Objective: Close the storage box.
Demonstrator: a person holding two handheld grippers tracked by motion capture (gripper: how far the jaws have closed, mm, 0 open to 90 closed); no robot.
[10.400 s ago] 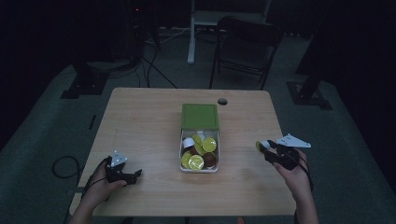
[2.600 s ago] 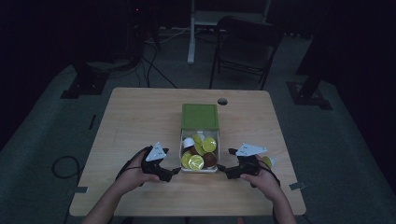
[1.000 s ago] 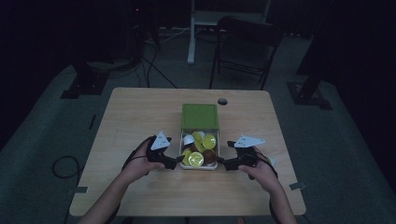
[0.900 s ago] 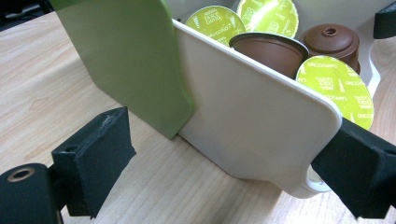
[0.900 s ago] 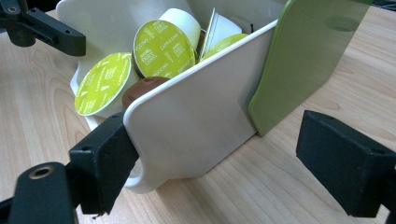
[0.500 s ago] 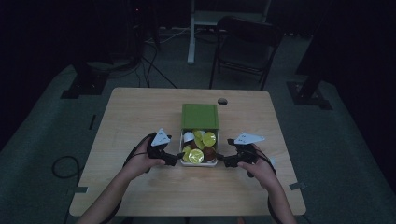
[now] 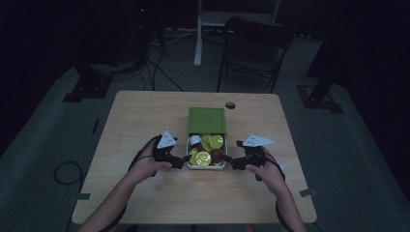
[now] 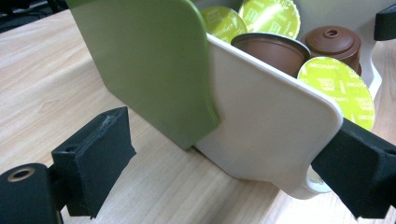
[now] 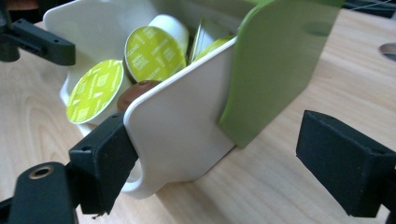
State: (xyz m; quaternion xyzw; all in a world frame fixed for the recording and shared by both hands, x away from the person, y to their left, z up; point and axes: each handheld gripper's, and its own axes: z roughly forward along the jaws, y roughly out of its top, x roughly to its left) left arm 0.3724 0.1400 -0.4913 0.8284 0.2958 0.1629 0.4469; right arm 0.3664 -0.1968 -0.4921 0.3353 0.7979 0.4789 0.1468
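- Both claws are closer in than a second ago: the left claw and right claw now flank the near end of the white tray, one on each side. Ten seconds back they sat well apart, out towards the counter edges.
- The tray sits at mid-counter, its far end under the green sleeve, its near end drawn out and open.
- Left claw: jaws spread, the tray's side wall between them, one jaw at the near corner; contact unclear. Nothing pinched.
- Right claw: jaws spread likewise; one jaw sits against the tray's near corner, the other clear of the green sleeve.
- Judgement: approach looks complete and a two-sided hold on the tray seems to be the step in hand, to slide it in or out of the sleeve.
- Contents: green-lidded capsules and brown capsules, loosely piled.
- Hard to make out: the high view is dim, so capsule count is uncertain; the sleeve hides the tray's far part; lid print is too blurred to read.
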